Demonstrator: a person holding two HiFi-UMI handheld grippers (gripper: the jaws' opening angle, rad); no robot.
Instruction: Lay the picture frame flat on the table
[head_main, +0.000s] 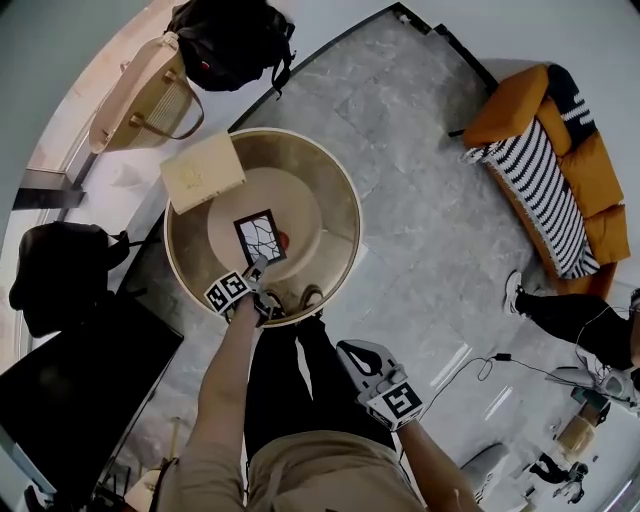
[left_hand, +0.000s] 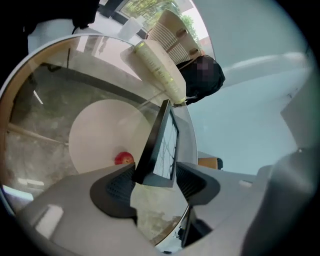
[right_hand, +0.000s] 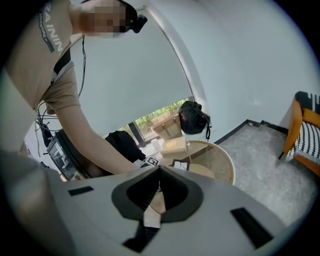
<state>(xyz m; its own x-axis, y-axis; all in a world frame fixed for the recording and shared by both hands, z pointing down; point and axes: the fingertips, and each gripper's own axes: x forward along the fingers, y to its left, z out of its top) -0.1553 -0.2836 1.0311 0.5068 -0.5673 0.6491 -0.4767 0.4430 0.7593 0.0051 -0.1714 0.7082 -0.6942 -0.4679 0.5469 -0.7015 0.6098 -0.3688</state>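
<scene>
The black picture frame with a cracked-line print stands on the round glass table, face towards me and leaning back. In the left gripper view the frame is seen nearly edge-on, with its lower edge between the two pads. My left gripper is open around that edge; a narrow gap shows beside the right pad. My right gripper hangs shut and empty over my thighs, well short of the table.
A small red object lies just right of the frame. A pale wooden box sits on the table's far left rim. A straw bag and black backpack lie beyond. An orange sofa stands at right.
</scene>
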